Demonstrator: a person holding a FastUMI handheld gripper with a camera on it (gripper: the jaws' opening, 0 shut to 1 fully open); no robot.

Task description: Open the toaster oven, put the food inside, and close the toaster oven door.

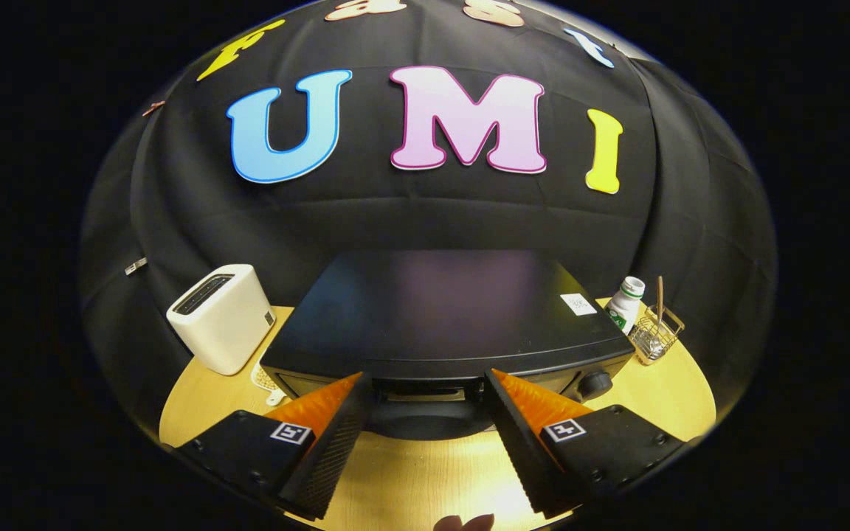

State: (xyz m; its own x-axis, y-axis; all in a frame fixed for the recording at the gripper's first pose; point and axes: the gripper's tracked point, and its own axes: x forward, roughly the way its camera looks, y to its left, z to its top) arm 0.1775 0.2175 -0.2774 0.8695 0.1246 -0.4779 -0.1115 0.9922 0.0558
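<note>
The gripper (425, 387) has its fingers spread wide and holds nothing; bare wooden table (425, 479) lies between them. Their tips sit close to the front of the toaster oven (432, 310), on either side of its dark rounded door handle (425, 420); whether they touch the door cannot be told. The oven stands mid-table against the back edge, door apparently shut, its front face largely hidden under the overhanging top. A knob (595, 383) shows at its front right corner. No food can be made out. Toward the table's left edge stands a white box-shaped appliance (222, 317), just beside the oven. At the right back corner are a white bottle (626, 301) and a small wire basket (655, 335) holding a stick. A white, perforated item (266, 380) is partly hidden between appliance and oven.
</note>
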